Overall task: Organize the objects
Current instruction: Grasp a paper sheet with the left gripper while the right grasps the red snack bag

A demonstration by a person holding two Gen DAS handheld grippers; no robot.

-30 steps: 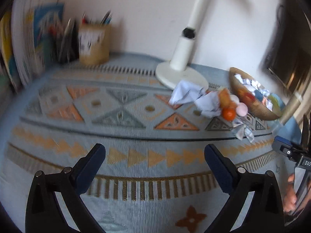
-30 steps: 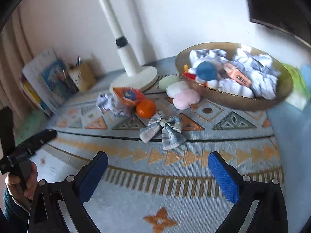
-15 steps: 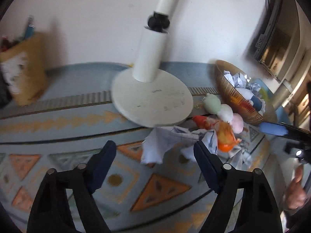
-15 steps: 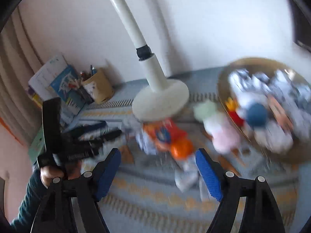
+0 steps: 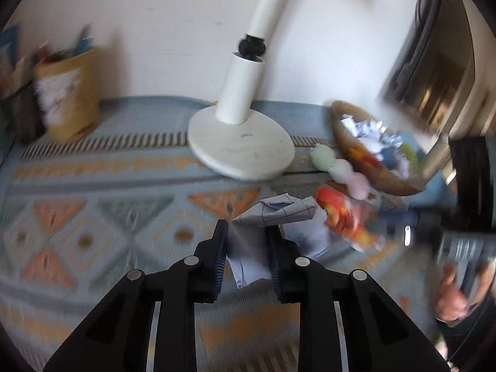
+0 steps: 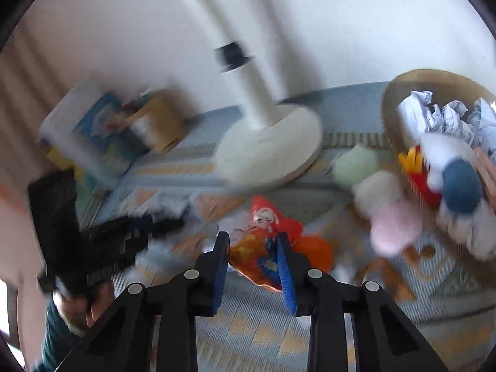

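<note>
Grasp stage, both sides at once. The left gripper [image 5: 248,232] has its jaws drawn in on a pale blue checked cloth [image 5: 272,214], the pads pressing a hanging fold of it while the rest of the cloth lies bunched just beyond the fingertips, on the patterned table cover [image 5: 93,217]. The right gripper [image 6: 252,241] has its jaws drawn in on an orange and red printed wrapper [image 6: 266,245]; the pads pinch it across the middle and its crumpled ends stick out on either side.

Both items sit in the loose heap near the white lamp base [image 5: 241,148], with the woven basket [image 6: 390,105] to the right and slightly farther off. The basket already holds crumpled paper, a blue ball and other small pieces. Three soft round pieces, green, white and pink [image 6: 393,223], lie on the cover touching or just beside the basket's near wall. A pen holder [image 5: 68,93] stands far left.

Judgement: the pick-up is complete or nearly so, and carrying is next. That move calls for lifting both items clear of the heap, then swinging them right, over the basket rim, before releasing. The cloth trails loose and may drag neighbouring pieces; the wrapper is thin and could slip from a shallow pinch. Motion blur limits certainty on how deep each grip sits.
</note>
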